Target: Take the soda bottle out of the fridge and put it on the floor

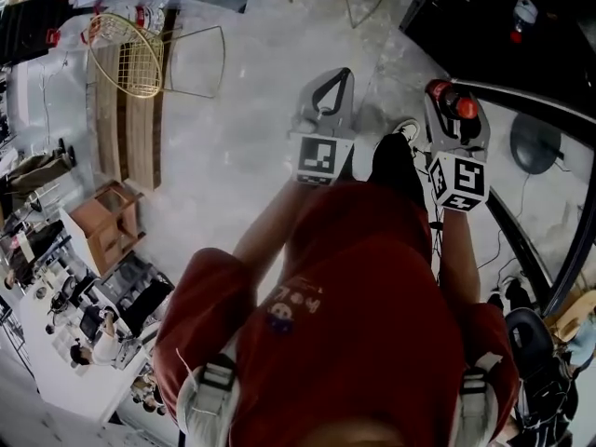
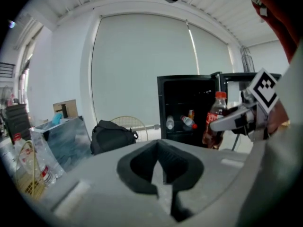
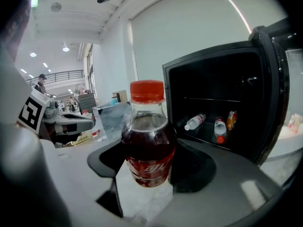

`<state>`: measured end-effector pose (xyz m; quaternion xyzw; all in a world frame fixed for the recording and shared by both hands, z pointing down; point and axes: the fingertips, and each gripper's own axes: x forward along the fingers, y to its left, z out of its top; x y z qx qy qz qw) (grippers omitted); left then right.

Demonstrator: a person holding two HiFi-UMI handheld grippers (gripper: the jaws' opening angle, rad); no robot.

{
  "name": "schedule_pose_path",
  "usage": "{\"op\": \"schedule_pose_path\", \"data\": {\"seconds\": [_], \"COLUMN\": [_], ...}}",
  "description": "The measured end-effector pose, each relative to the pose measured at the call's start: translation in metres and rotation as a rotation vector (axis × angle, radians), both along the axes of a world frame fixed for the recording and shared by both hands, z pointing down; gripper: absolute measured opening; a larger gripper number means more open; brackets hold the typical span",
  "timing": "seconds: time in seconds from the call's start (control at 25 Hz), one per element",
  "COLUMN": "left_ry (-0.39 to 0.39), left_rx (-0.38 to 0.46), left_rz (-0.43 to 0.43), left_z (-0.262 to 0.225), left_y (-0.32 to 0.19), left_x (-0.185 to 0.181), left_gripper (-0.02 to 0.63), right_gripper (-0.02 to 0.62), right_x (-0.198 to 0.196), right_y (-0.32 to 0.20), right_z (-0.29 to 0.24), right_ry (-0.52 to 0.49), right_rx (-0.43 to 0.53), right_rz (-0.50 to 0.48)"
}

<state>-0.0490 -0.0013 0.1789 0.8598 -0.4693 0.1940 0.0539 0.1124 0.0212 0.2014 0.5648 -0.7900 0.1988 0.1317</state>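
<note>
The soda bottle (image 3: 148, 148) holds dark cola and has a red cap and a red label. It stands upright between the black pads of my right gripper (image 3: 149, 163), which is shut on its body. The head view shows the same bottle (image 1: 455, 101) in the right gripper (image 1: 453, 112), above the pale floor beside a shoe. In the left gripper view the bottle (image 2: 214, 119) hangs in front of the open black fridge (image 2: 184, 86). My left gripper (image 1: 343, 74) is to the left of the right one, shut with nothing in it; its fingers (image 2: 142, 167) meet at the tips.
The fridge (image 3: 265, 79) stands open; on its shelf lie two bottles (image 3: 195, 122) (image 3: 220, 129) and a can (image 3: 231, 119). A gold wire chair (image 1: 130, 54) and a wooden bench (image 1: 140, 119) are at far left. A black bag (image 2: 111, 136) lies on the floor. Cables (image 1: 507, 268) trail at right.
</note>
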Motion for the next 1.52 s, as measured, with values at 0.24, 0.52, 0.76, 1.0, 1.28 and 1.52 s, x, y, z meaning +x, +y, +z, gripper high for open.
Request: {"op": "schedule_pose_path", "data": {"seconds": [0.24, 0.52, 0.76, 1.0, 1.28, 1.52], "left_ry": [-0.023, -0.032, -0.011, 0.004, 0.007, 0.005], "left_rx": [-0.060, -0.112, -0.143, -0.193, -0.256, -0.280], "left_rz": [-0.006, -0.038, -0.067, -0.087, -0.057, -0.041], "left_z": [0.041, 0.084, 0.118, 0.167, 0.231, 0.286], "left_y": [0.000, -0.007, -0.015, -0.012, -0.007, -0.002], "left_x": [-0.037, -0.058, -0.063, -0.073, -0.081, -0.086], "left_gripper": [0.000, 0.000, 0.000, 0.000, 0.000, 0.000], "right_gripper": [0.302, 0.302, 0.302, 0.303, 0.302, 0.302], "right_x": [-0.045, -0.073, -0.082, -0.102, -0.123, -0.132], "right_y": [0.002, -0.009, -0.023, -0.028, -0.026, -0.023], "right_z": [0.034, 0.069, 0.094, 0.130, 0.187, 0.247], "right_ry": [-0.005, 0.016, 0.034, 0.049, 0.033, 0.028], "right_rx": [-0.063, -0.110, -0.131, -0.168, -0.222, -0.265], "right_rz": [-0.040, -0.108, -0.142, -0.172, -0.162, -0.152]}}
